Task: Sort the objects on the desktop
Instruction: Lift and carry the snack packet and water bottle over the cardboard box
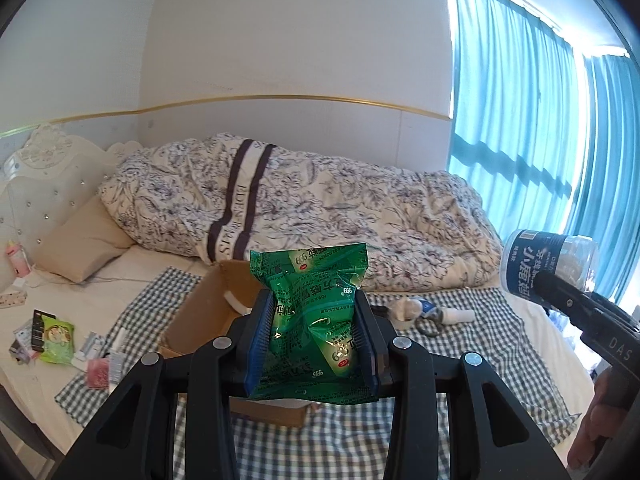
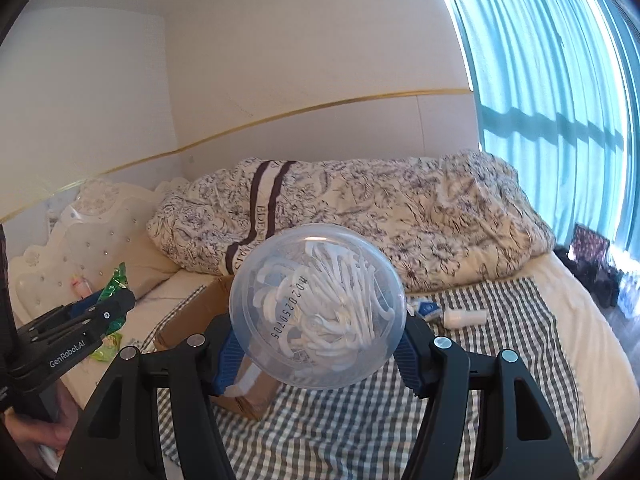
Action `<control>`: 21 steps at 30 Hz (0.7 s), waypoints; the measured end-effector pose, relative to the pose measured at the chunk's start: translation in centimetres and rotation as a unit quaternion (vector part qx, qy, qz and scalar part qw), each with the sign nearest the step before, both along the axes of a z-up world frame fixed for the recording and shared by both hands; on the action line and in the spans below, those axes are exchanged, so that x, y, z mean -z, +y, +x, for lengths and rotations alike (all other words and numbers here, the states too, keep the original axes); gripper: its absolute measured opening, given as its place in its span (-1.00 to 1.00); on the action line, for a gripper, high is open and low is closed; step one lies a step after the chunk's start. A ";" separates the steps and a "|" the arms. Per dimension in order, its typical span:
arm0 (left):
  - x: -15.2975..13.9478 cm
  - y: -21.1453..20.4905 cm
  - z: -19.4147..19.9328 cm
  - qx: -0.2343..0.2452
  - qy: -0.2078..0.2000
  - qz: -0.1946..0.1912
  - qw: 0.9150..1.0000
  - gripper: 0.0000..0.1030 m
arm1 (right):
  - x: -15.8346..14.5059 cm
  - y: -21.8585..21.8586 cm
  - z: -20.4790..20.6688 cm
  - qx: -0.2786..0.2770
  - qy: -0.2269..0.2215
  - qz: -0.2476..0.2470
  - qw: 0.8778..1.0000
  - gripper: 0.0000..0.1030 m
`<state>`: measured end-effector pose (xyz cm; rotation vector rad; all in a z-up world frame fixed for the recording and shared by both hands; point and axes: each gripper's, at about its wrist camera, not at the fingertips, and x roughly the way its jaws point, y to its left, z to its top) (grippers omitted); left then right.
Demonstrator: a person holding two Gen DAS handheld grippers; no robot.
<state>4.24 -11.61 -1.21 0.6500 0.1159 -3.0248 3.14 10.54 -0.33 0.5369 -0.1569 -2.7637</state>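
Checked cloth (image 1: 460, 364) on bed, left hand-held gripper (image 1: 314, 334) clamping crinkled green packet (image 1: 312, 308) — right hand-held gripper (image 2: 318, 344) clamping clear floss-pick tub (image 2: 318, 308).

The green foil medicine packet (image 1: 310, 320) is crumpled and held up in the air, pinched at both sides above the open cardboard box (image 1: 208, 312). The clear round floss-pick tub (image 2: 318, 306), full of white picks, is lifted too, bottom facing the camera, showing a printed date code.
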 end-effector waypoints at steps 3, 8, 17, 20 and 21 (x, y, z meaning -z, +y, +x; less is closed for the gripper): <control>-0.4 -1.0 0.1 -0.005 0.002 -0.003 1.000 -0.24 | -0.4 -1.3 0.0 -0.007 0.006 0.001 1.000 0.21; -0.9 -2.9 0.1 -0.016 0.008 -0.003 1.000 -0.24 | -0.9 -3.4 -0.7 -0.021 0.010 0.012 1.000 0.21; -1.0 -5.2 -0.9 -0.027 0.007 -0.013 1.000 -0.24 | -1.9 -6.9 -1.9 -0.051 0.020 0.025 0.998 0.21; -1.1 -5.7 -1.3 -0.031 0.008 -0.016 0.999 -0.24 | -2.0 -8.0 -2.3 -0.062 0.025 0.032 0.997 0.21; -1.1 -5.8 -1.4 -0.033 0.009 -0.015 0.999 -0.24 | -2.0 -8.3 -2.5 -0.066 0.026 0.034 0.997 0.21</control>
